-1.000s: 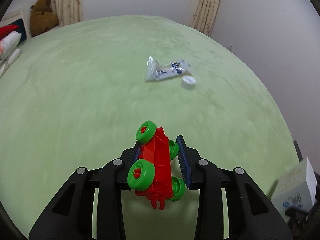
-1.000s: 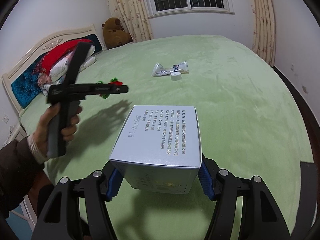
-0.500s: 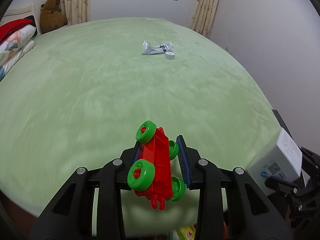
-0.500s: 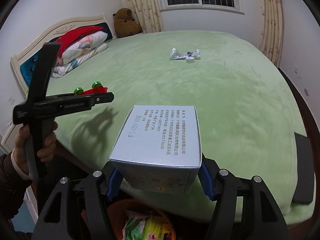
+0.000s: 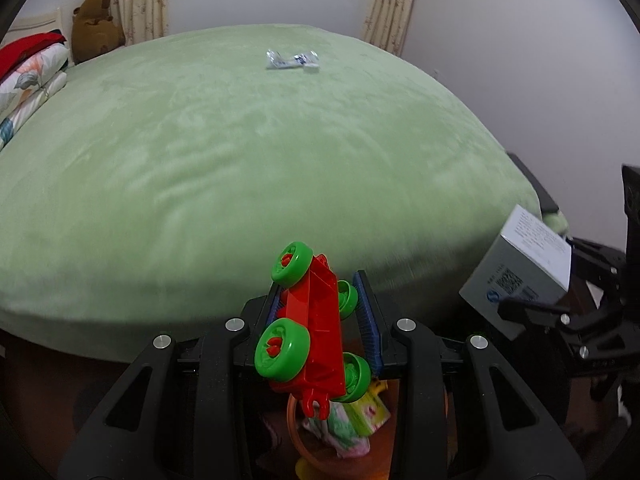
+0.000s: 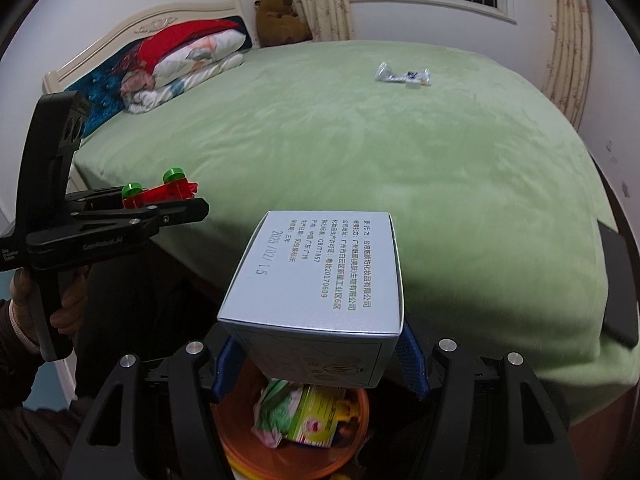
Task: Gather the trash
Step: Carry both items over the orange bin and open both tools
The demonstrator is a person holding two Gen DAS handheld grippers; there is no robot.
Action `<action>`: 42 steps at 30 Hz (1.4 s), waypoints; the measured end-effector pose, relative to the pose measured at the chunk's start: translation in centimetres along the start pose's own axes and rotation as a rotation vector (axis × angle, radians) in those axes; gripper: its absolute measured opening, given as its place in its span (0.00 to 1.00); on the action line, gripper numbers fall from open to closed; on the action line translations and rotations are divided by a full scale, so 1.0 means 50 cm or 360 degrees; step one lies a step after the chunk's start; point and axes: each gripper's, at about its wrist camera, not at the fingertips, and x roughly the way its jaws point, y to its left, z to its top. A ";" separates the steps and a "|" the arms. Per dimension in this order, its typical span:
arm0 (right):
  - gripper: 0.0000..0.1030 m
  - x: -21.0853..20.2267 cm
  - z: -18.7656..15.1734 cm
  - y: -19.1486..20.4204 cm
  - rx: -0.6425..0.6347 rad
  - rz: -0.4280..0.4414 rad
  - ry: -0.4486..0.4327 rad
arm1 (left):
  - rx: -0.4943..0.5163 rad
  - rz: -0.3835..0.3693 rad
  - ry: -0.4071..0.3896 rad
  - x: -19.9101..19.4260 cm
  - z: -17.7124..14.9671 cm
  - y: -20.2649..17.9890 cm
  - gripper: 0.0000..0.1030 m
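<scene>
Above the orange bin (image 6: pixel 352 436), already part full, left gripper (image 5: pixel 320 312) jaws clamp the toy car (image 5: pixel 312 332), right gripper (image 6: pixel 320 356) jaws clamp the box (image 6: pixel 320 272); the wrapper (image 6: pixel 402 74) lies far up the bed (image 6: pixel 400 168).

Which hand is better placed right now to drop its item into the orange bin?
Right. The right gripper holds the grey box directly above the orange bin. The left gripper, holding the red toy car, seems above only the bin's edge.
</scene>
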 end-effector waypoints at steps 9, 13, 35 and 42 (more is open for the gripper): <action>0.61 0.014 -0.082 0.014 -0.0055 0.0042 0.0157 | 0.0070 -0.0029 0.0128 0.008 -0.093 -0.031 0.32; 0.61 0.032 -0.112 0.014 -0.0053 0.0092 0.0248 | 0.0109 -0.0039 0.0236 0.031 -0.133 -0.041 0.32; 0.62 0.200 -0.173 0.025 -0.0166 0.0224 0.0750 | 0.0185 -0.0143 0.0802 0.203 -0.194 -0.053 0.32; 0.62 0.228 -0.176 0.012 -0.0156 0.0234 0.0823 | 0.0166 -0.0155 0.0930 0.251 -0.201 -0.047 0.32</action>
